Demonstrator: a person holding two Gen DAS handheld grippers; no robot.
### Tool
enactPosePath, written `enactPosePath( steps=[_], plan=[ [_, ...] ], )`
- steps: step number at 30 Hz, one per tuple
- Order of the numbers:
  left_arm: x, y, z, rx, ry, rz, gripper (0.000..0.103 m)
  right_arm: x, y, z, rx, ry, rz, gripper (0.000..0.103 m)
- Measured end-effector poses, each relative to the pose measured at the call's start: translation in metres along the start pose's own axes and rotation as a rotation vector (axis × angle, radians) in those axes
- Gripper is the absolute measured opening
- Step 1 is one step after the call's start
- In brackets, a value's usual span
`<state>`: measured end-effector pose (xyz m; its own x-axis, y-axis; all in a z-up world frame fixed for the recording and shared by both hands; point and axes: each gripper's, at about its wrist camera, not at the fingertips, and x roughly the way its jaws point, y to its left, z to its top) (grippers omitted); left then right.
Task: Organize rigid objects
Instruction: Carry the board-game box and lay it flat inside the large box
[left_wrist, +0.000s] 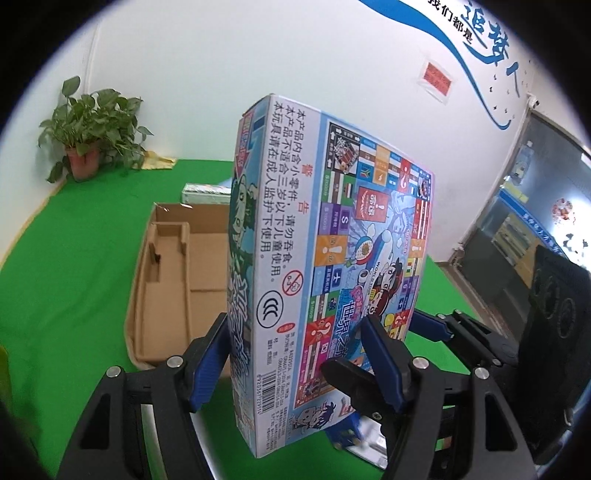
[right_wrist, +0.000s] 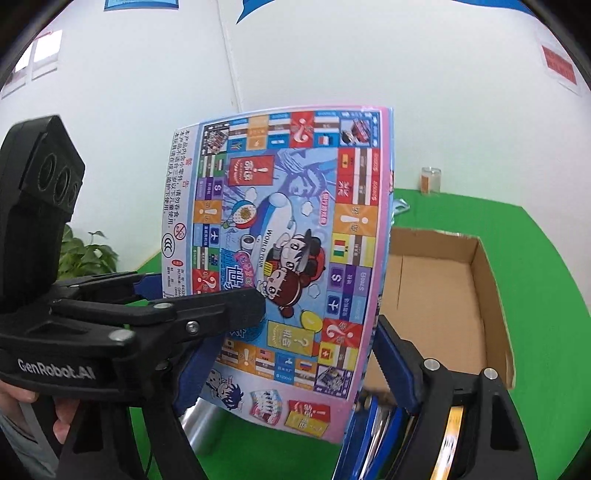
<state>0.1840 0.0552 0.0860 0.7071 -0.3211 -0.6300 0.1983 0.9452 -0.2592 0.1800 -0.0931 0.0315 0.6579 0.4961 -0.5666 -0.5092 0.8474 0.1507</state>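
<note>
game box (right_wrist: 280, 236): "WORLD TOUR", CCC mark (side panel) | hand-held gripper (right_wrist: 122, 332): "GenRobot.AI"

Your green table (left_wrist: 74, 258) carries an open cardboard box (left_wrist: 177, 280), a potted plant (left_wrist: 86, 136) at its far corner, and a glass jar (right_wrist: 430, 179).

A potted plant (left_wrist: 90, 129) with trailing green leaves stands in the far corner of the green table cover (left_wrist: 74, 258), against the white wall (left_wrist: 258, 55). Just beside the plant's pot lies a crumpled yellowish cloth (left_wrist: 159, 161). High on that wall, well away from the plant, run blue painted characters and a swoosh (left_wrist: 476, 55), with a small red notice (left_wrist: 437, 79) under them. A small glass jar (right_wrist: 431, 180) sits at the cover's far edge by the wall.
</note>
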Motion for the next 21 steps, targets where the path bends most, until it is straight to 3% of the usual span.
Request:
enactPosePath(
  steps=[5, 11, 17, 21],
  plan=[
    [0.026, 0.017, 0.02, -0.023, 0.037, 0.025, 0.07, 0.03, -0.01, 0.014, 0.033, 0.041, 0.025, 0.075],
    [0.074, 0.037, 0.026, -0.078, 0.126, 0.025, 0.068, 0.099, -0.049, 0.035, 0.118, 0.148, 0.064, 0.073],
    [0.121, 0.058, 0.014, -0.14, 0.225, 0.016, 0.065, 0.14, -0.071, 0.011, 0.199, 0.266, 0.081, 0.072],
    [0.139, 0.072, 0.011, -0.182, 0.251, 0.029, 0.064, 0.177, -0.08, 0.003, 0.216, 0.308, 0.073, 0.069]
  ],
)
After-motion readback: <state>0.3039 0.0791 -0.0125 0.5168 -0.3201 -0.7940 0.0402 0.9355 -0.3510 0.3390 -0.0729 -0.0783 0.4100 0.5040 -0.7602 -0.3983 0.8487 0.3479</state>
